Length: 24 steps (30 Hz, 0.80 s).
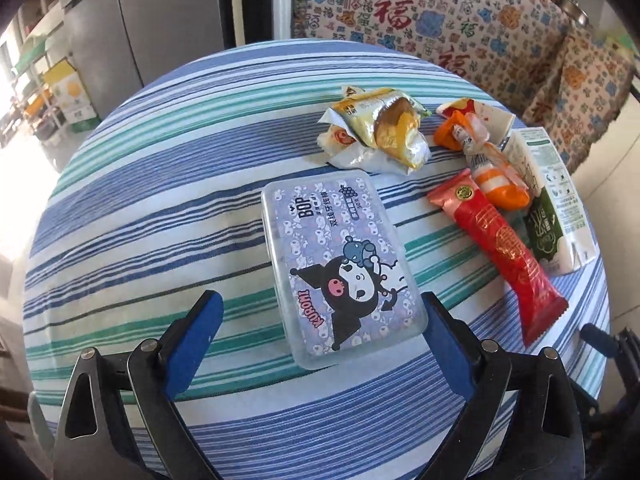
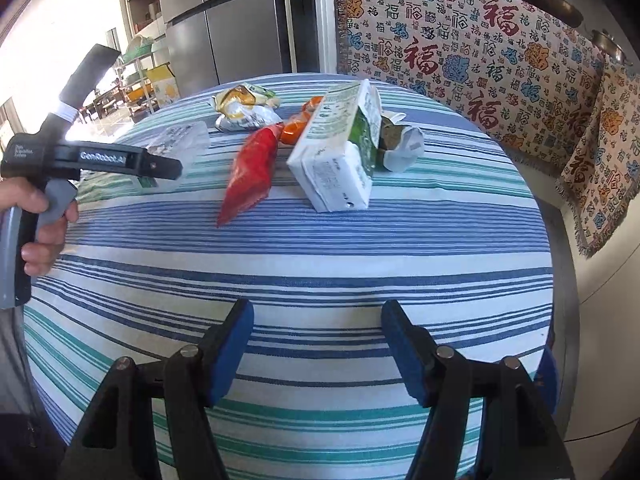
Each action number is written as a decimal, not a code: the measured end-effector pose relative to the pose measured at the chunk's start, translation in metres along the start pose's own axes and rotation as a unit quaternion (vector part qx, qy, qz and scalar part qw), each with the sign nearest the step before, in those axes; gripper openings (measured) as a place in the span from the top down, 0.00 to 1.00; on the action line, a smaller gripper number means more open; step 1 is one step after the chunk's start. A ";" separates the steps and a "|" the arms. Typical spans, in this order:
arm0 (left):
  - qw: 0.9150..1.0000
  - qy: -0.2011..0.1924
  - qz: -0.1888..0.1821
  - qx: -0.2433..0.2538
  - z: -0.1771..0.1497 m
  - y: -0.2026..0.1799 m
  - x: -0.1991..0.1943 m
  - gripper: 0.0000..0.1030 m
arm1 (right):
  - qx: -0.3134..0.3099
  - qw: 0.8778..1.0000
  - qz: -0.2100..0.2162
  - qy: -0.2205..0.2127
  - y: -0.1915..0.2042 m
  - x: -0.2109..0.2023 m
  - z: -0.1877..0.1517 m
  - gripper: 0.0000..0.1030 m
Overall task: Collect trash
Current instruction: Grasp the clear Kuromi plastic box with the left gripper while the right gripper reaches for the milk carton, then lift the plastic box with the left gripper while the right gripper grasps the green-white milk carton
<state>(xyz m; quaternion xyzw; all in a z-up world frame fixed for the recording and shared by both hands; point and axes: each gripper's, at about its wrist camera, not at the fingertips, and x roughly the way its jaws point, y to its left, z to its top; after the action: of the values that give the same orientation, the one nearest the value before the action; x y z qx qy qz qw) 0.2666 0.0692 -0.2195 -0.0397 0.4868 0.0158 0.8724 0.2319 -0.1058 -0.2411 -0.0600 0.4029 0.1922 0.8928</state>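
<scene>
A purple cartoon-printed plastic box [image 1: 340, 264] lies on the striped tablecloth. My left gripper [image 1: 320, 300] is open, its fingers wide on either side of the box's near end, with the right pad [image 1: 440, 328] close beside the box edge. To the right lie a red wrapper [image 1: 504, 256], an orange wrapper [image 1: 492, 184], a white-and-green carton [image 1: 552, 208] and a crumpled yellow-and-silver wrapper [image 1: 380, 136]. My right gripper [image 2: 316, 312] is open over bare cloth, well short of the carton [image 2: 336, 160] and the red wrapper [image 2: 252, 172]. A hand [image 2: 44, 220] holds the left gripper [image 2: 172, 170] at the left.
The round table [image 2: 320, 248] drops off on every side. A seat with a patterned cloth [image 2: 480, 60] stands behind and to the right. A grey fridge [image 2: 224, 20] and shelves are at the back left. Crumpled paper [image 2: 404, 140] lies behind the carton.
</scene>
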 end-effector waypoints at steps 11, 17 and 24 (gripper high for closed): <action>0.999 -0.019 -0.007 0.048 -0.014 -0.002 -0.010 0.39 | 0.068 0.994 -0.023 -0.086 -0.002 -0.019 0.039 0.35; 0.995 -0.056 -0.009 0.076 -0.050 -0.004 -0.028 0.38 | 0.054 0.996 -0.034 -0.066 -0.009 0.008 0.062 0.35; 0.995 -0.064 -0.024 0.068 -0.052 -0.006 -0.027 0.25 | 0.052 0.995 -0.089 -0.008 -0.012 0.040 0.070 0.58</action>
<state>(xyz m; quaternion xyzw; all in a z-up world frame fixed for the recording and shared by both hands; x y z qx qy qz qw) 0.2086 0.0596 -0.2230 0.0094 0.4293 -0.0361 0.9024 0.3097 -0.0866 -0.2244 -0.0481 0.3985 0.0910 0.9114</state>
